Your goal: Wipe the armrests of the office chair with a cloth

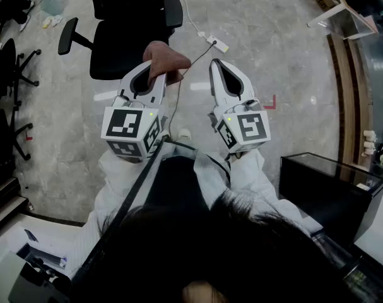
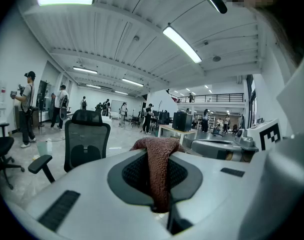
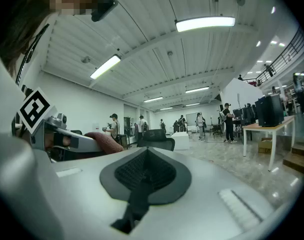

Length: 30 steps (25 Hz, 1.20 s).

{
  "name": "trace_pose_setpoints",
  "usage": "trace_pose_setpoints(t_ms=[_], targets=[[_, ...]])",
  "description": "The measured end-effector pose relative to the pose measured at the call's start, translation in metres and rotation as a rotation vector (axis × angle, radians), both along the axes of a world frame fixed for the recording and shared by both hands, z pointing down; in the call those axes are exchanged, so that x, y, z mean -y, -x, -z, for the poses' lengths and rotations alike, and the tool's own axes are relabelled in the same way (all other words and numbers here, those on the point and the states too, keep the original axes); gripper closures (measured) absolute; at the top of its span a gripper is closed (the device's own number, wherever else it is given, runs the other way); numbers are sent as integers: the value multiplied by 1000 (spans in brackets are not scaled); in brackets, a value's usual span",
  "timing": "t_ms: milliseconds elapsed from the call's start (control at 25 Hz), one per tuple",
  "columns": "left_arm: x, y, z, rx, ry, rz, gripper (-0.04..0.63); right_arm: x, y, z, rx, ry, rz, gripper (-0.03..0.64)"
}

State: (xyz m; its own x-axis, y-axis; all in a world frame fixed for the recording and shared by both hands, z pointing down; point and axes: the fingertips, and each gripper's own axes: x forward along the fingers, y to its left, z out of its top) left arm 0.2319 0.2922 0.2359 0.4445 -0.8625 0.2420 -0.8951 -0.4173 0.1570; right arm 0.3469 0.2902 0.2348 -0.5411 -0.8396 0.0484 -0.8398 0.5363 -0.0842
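on the grey marble floor (image 1: 273,36) a white power strip (image 1: 218,43) lies at 12 o'clock. a red tape corner (image 1: 271,102) sits at 2 o'clock, a long wooden step (image 1: 340,106) at 3 o'clock, a glossy black box (image 1: 324,191) at 4 o'clock. a spare black chair (image 1: 11,74) stands at 9 o'clock.

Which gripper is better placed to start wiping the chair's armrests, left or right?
Left, probably. The left gripper is shut on the brown cloth and sits nearer the office chair; the right gripper is shut with nothing between its jaws.
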Motion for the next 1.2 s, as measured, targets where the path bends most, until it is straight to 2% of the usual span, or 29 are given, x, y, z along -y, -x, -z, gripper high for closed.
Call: trace_pose_setpoints(t_ms=[520, 880, 1040, 1200], targets=[[11, -2, -2, 11, 1, 8, 571, 11, -7, -5, 5, 7, -5, 617], [36, -6, -15, 33, 14, 50, 571, 27, -33, -28, 6, 47, -18, 617], [60, 4, -29, 42, 44, 77, 571, 45, -36, -50, 6, 105, -17, 617], [104, 14, -48, 44, 72, 75, 571, 86, -31, -70, 3, 144, -24, 617]])
